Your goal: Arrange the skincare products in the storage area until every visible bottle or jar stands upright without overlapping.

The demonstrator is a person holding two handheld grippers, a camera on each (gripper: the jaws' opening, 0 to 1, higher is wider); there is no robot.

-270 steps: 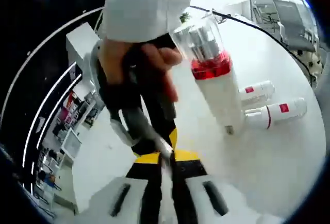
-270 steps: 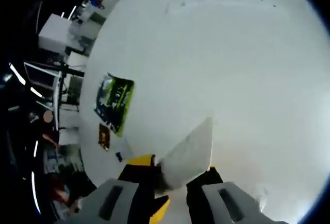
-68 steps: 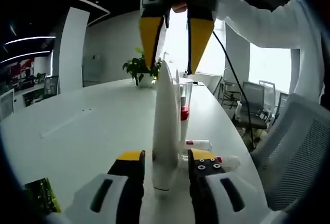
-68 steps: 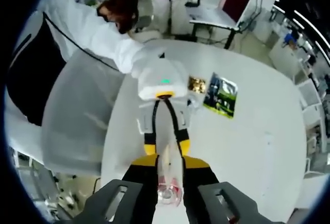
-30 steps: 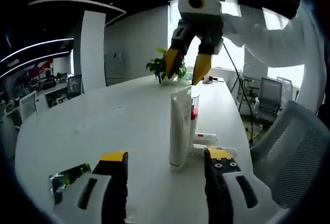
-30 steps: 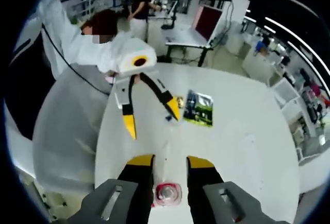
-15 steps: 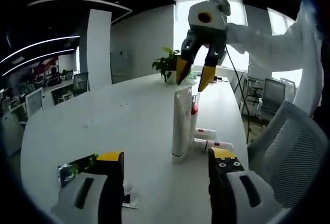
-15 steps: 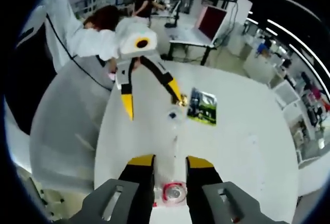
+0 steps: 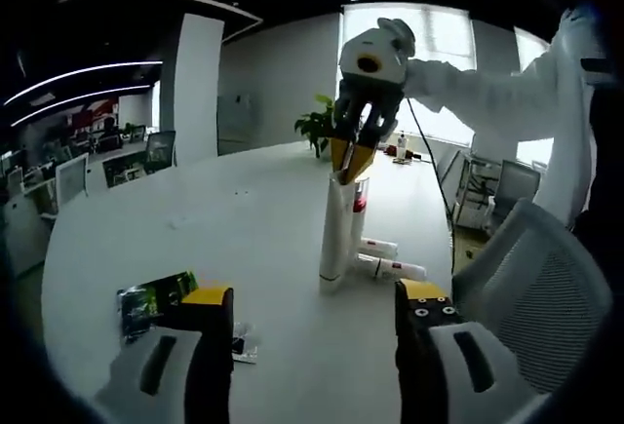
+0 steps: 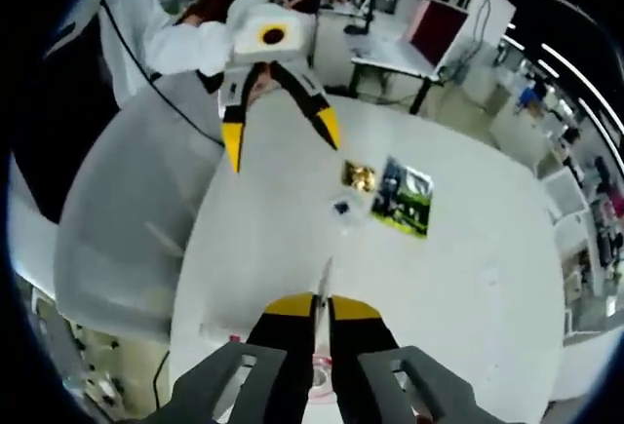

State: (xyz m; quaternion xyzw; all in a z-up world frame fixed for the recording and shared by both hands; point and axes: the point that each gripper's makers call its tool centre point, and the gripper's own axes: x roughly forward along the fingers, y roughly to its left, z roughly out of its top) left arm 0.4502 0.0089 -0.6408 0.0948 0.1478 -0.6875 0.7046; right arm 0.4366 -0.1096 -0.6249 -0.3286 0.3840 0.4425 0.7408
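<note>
White tabletop (image 9: 195,239) near its right edge: my right tool (image 9: 353,156) pinches the upright white tube (image 9: 335,229), long axis vertical; my left tool (image 9: 310,319) gapes wide.

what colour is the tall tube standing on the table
White; the tube shows best in the left gripper view.

white tube (image 9: 334,229) upright | clear-capped bottle (image 9: 358,212) upright behind | two bottles (image 9: 387,257) lying
</note>
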